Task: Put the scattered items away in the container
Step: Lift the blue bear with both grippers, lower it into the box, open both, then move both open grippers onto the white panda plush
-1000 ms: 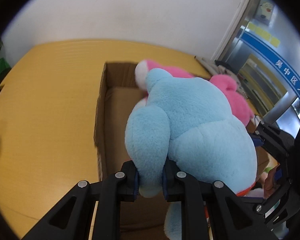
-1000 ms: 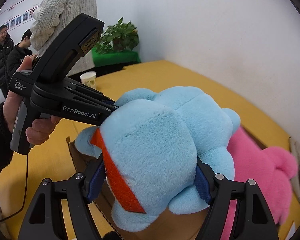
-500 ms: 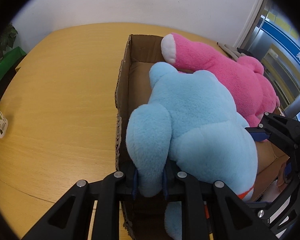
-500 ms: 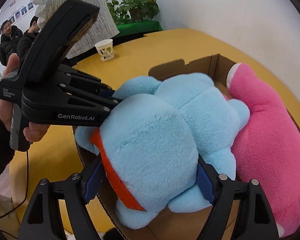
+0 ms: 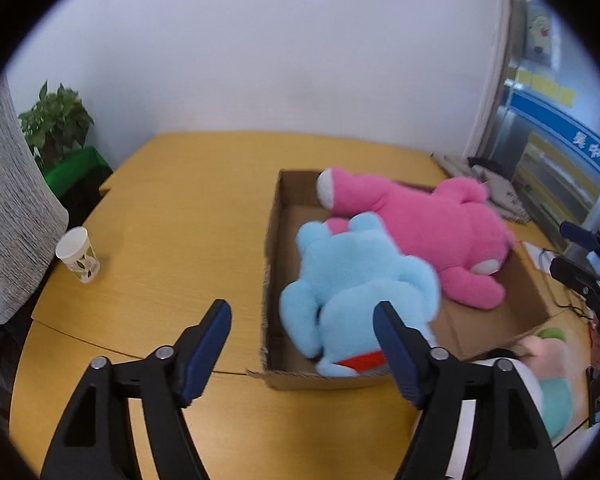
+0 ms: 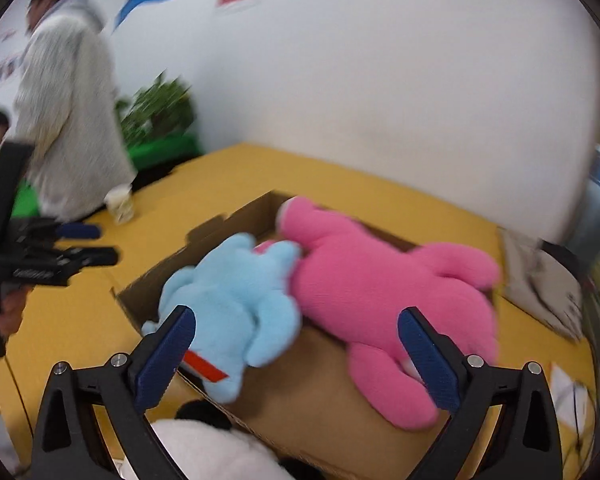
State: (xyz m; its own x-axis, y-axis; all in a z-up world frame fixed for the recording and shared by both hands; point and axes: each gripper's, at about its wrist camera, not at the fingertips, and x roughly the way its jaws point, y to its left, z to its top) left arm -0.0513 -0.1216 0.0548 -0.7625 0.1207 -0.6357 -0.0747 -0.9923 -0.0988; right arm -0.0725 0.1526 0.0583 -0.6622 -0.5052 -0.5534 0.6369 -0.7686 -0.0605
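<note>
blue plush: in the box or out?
In. The blue plush lies inside the cardboard box beside the pink plush.

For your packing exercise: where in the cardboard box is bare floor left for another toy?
Bare floor shows in the cardboard box at its near end beside the pink plush, plus a small far corner. The blue plush crowds the left wall.

blue plush, pink plush, brown box
</note>
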